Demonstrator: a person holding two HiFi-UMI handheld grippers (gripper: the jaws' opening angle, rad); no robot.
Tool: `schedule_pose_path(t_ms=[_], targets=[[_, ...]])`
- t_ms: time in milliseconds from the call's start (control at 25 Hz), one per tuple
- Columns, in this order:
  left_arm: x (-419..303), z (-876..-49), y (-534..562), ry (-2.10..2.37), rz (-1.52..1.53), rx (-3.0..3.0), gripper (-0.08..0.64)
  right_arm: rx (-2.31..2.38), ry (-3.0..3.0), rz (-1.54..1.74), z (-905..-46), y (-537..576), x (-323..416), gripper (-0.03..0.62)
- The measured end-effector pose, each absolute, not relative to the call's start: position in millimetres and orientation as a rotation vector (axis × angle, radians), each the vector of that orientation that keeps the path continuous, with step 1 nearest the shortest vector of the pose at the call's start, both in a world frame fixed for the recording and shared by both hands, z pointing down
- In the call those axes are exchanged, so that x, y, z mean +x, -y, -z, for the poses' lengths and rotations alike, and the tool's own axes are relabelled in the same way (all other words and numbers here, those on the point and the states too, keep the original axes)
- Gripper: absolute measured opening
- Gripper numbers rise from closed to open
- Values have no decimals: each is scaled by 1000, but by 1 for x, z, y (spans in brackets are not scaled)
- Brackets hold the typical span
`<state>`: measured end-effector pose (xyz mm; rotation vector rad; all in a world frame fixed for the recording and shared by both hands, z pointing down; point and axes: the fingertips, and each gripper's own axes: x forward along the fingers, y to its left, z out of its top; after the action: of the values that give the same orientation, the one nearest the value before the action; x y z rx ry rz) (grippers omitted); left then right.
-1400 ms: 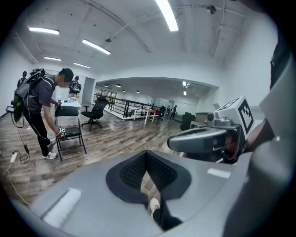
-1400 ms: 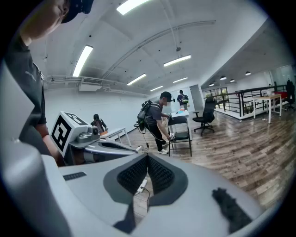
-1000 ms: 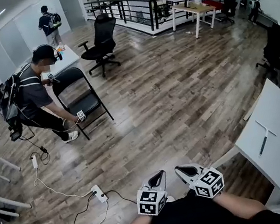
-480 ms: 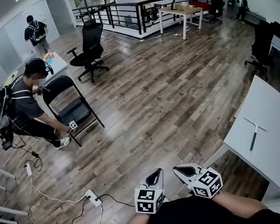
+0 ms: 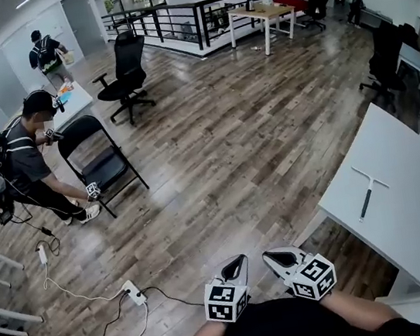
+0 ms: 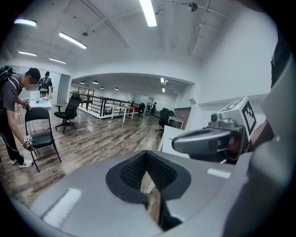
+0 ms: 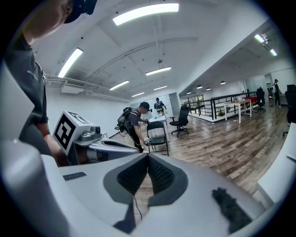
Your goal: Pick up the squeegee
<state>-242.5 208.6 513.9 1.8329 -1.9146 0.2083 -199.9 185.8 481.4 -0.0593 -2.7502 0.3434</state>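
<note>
The squeegee (image 5: 367,190), a pale T-shaped tool with a dark grip, lies flat on the white table (image 5: 414,227) at the right of the head view. Both grippers are held close to my body at the bottom of that view, well short of the table. My left gripper (image 5: 236,263) is shut with nothing between its pads, and its closed tips (image 6: 147,155) point over the wooden floor. Beside it, my right gripper (image 5: 274,256) is shut and empty too, its tips (image 7: 148,157) aimed along the floor toward the folding chair.
A person (image 5: 29,163) bends over a black folding chair (image 5: 101,162) at the left. A power strip (image 5: 133,293) with trailing cables lies on the floor near my left side. An office chair (image 5: 123,68) and a railing (image 5: 172,16) stand farther back.
The head view has swung: the table with the squeegee has slid left and nearer, and the person and folding chair have drifted left. Both grippers stay shut, side by side.
</note>
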Motion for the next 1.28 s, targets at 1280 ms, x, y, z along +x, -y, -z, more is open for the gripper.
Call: schedule_pose_path(t_ms=[1280], targets=[[-46,-509,-205,1863,-288,1936,8,75,2805,-399,-480,-187,4,6]])
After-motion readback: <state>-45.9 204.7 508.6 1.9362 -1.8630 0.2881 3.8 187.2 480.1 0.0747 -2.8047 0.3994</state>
